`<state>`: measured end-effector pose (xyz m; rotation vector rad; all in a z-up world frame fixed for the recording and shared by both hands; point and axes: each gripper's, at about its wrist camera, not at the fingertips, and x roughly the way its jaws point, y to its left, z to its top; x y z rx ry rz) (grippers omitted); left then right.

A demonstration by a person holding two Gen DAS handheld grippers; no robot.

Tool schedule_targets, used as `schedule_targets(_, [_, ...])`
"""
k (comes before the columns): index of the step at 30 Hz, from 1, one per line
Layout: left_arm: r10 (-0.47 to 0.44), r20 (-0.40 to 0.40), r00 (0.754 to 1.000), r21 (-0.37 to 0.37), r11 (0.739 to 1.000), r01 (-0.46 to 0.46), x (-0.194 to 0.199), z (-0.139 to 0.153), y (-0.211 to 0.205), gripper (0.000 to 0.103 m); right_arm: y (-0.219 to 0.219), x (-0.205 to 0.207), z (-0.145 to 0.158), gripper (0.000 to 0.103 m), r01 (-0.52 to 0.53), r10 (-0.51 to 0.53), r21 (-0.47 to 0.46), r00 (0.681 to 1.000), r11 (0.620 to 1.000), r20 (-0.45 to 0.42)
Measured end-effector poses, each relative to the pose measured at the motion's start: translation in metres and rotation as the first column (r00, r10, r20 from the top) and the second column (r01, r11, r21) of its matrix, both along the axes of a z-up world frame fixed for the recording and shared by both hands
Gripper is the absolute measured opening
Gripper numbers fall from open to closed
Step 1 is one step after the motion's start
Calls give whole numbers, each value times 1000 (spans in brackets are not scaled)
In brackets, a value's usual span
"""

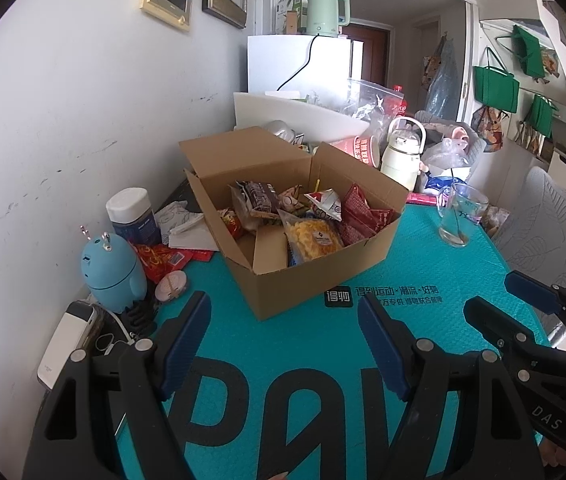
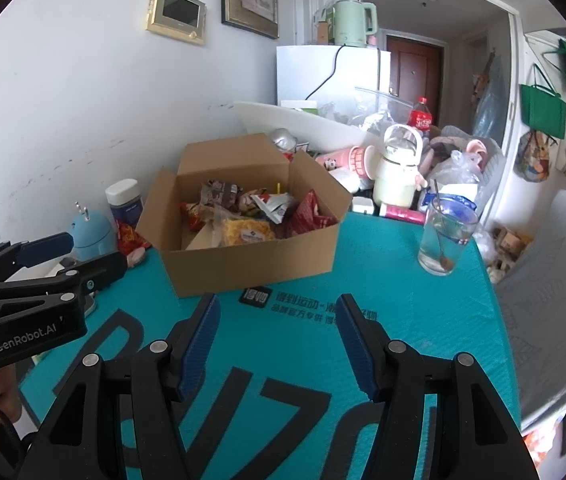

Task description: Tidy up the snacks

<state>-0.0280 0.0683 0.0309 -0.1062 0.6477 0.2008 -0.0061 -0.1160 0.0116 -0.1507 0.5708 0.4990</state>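
An open cardboard box (image 1: pixel 323 276) stands on a teal mat (image 1: pixel 283 360), flaps up. It holds several snack packets: a yellow bag (image 1: pixel 315 240), red packets (image 1: pixel 363 212), a brown packet (image 1: pixel 259 196). The box also shows in the right wrist view (image 2: pixel 251 268). My left gripper (image 1: pixel 283 312) is open and empty, hovering over the mat in front of the box. My right gripper (image 2: pixel 277 316) is open and empty, also short of the box; it shows at the right of the left wrist view (image 1: pixel 495 296). The left gripper appears at the left of the right wrist view (image 2: pixel 91 254).
A glass with a spoon (image 2: pixel 445 236) stands at the mat's right rear. A blue robot figure (image 1: pixel 113 268), a white-lidded jar (image 1: pixel 133 216) and red wrappers (image 1: pixel 163 258) sit left of the box. A cream flask (image 2: pixel 397 172), bags and clutter lie behind. The wall runs along the left.
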Motion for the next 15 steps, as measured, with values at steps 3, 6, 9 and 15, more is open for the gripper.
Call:
schedule_targets(3, [5,-8,1000,-4,1000,-5,0,0,1,75,0,1,-2,60,0,0,2,1000,1000,-7])
schedule_targets(6, [8,-16,1000,4,1000,-8,0,-1,0,75,0,2,-3,60,0,0,8,1000,1000,-15])
schedule_targets(9, [12,-22,1000,12,1000,-11,1,-2,-1,75,-1,3,-5,60,-1,1,9,1000,1000,-19])
schedule_targets(15, [11,-34,999,17,1000,-11,3,-5,-1,75,-3,5,-8,60,5,-5,11,1000,1000,-27])
